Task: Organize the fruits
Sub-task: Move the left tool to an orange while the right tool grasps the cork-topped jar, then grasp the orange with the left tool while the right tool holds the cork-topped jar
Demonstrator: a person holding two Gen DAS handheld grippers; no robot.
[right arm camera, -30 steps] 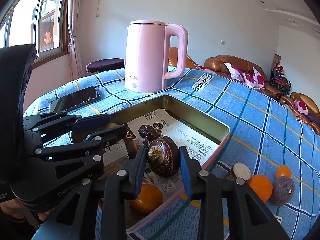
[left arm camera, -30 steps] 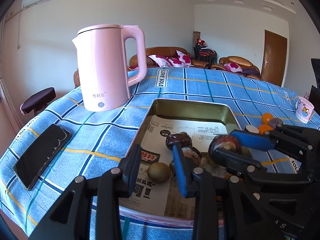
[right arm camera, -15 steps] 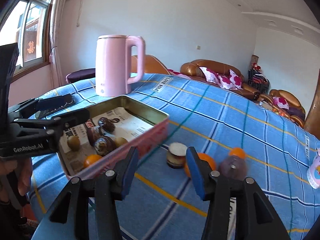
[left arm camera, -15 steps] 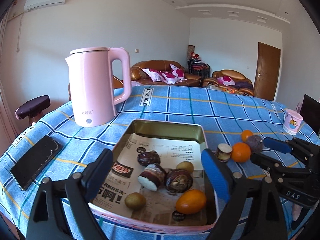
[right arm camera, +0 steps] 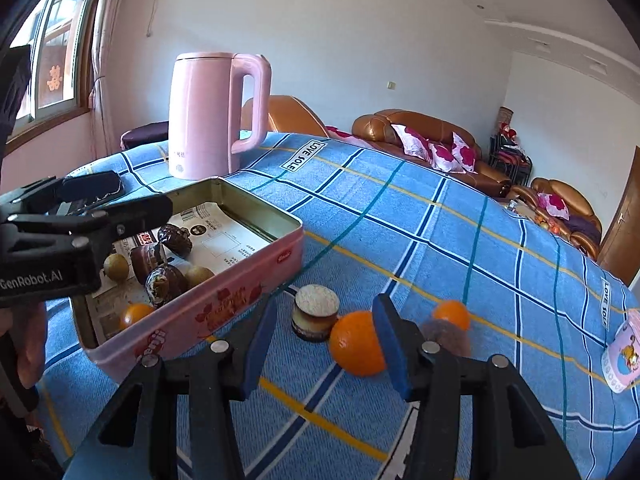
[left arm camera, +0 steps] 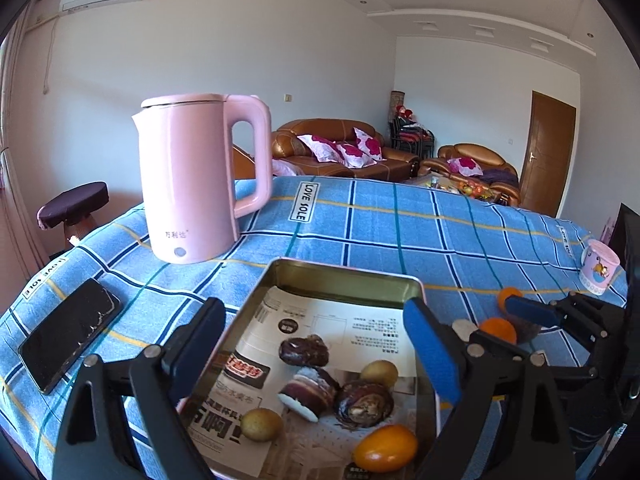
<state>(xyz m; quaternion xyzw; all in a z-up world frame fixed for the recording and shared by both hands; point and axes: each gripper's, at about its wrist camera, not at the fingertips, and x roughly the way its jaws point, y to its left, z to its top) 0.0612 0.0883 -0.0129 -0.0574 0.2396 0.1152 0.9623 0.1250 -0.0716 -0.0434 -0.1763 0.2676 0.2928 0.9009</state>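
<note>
A pink tin (left arm camera: 344,276) lined with newspaper holds dark passion fruits (left arm camera: 363,402), a halved one (left arm camera: 306,392), two yellow-green fruits (left arm camera: 262,424) and an orange fruit (left arm camera: 385,448). My left gripper (left arm camera: 316,344) hovers wide open over the tin's near end, nothing between its fingers. On the cloth right of the tin (right arm camera: 224,304) lie a halved fruit (right arm camera: 316,312), a large orange (right arm camera: 354,342), a small orange (right arm camera: 452,314) and a purple fruit (right arm camera: 446,336). My right gripper (right arm camera: 326,344) is open just in front of the halved fruit and large orange, touching neither.
A pink kettle (left arm camera: 192,184) stands behind the tin on the blue checked tablecloth. A black phone (left arm camera: 68,344) lies at the left edge. A small printed cup (left arm camera: 600,268) sits at the far right. A hand shows at the left of the right wrist view.
The right gripper let go of a dark passion fruit into the tin and swung right to the loose fruits on the cloth. The left gripper's jaws widened and it drew back and up.
</note>
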